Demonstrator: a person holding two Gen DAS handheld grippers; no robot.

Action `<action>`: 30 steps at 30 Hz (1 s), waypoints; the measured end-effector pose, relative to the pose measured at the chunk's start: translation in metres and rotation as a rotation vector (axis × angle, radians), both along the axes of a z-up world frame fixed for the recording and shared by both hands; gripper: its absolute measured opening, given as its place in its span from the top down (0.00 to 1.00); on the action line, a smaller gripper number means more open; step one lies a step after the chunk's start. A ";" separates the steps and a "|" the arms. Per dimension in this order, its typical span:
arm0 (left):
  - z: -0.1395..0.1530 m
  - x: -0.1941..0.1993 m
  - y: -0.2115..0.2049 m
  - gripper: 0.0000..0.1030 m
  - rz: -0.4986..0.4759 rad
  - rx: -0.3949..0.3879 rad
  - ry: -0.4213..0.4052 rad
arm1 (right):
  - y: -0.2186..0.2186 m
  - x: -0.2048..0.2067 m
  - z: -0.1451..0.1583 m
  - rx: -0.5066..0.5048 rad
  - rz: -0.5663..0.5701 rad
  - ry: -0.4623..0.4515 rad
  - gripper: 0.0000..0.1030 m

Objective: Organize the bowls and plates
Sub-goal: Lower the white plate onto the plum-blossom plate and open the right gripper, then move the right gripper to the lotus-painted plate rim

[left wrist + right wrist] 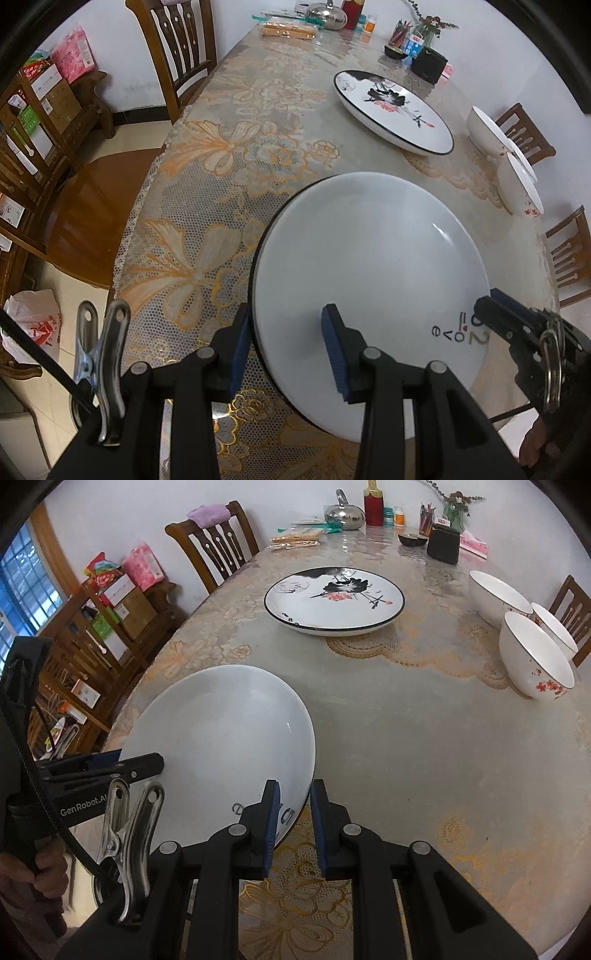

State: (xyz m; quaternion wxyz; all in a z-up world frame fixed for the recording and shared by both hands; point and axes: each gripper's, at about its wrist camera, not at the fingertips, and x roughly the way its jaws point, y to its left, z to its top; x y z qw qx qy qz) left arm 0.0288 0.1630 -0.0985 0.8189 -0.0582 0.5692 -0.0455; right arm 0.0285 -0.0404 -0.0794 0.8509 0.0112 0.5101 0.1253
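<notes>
The white plate (369, 280) is seen near the front edge of the table (229, 155), and it is straddled at its rim by both grippers. In the left wrist view, the left gripper (291, 350) is spread apart, with one finger outside the plate's left rim and the other above the plate's surface; whether the pads really touch the plate cannot be told. In the right wrist view, the right gripper (293, 827) is placed around the plate's near right rim with a visible gap between its fingers, so it is not pressed together. The black lettering on the plate is partly covered by the right gripper in both views and cannot be read fully.

The painted plate (334, 600) is found farther on the table, well apart from the white plate. Three bowls (532, 653) are grouped at the far right; in the left wrist view they are squeezed at the picture's edge and one is mostly hidden, while the right wrist view shows all three. The small things at the far end of the table are hard to make out.
</notes>
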 end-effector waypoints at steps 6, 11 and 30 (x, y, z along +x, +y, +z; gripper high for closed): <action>0.003 -0.004 -0.005 0.62 -0.027 0.058 0.010 | -0.006 0.004 -0.007 0.057 -0.023 0.032 0.82; 0.006 -0.006 -0.006 0.62 -0.035 0.084 0.009 | -0.009 0.006 -0.015 0.089 -0.039 0.048 0.83; 0.060 0.001 0.002 0.58 -0.067 0.017 -0.058 | -0.041 0.003 0.014 0.186 -0.142 0.060 0.70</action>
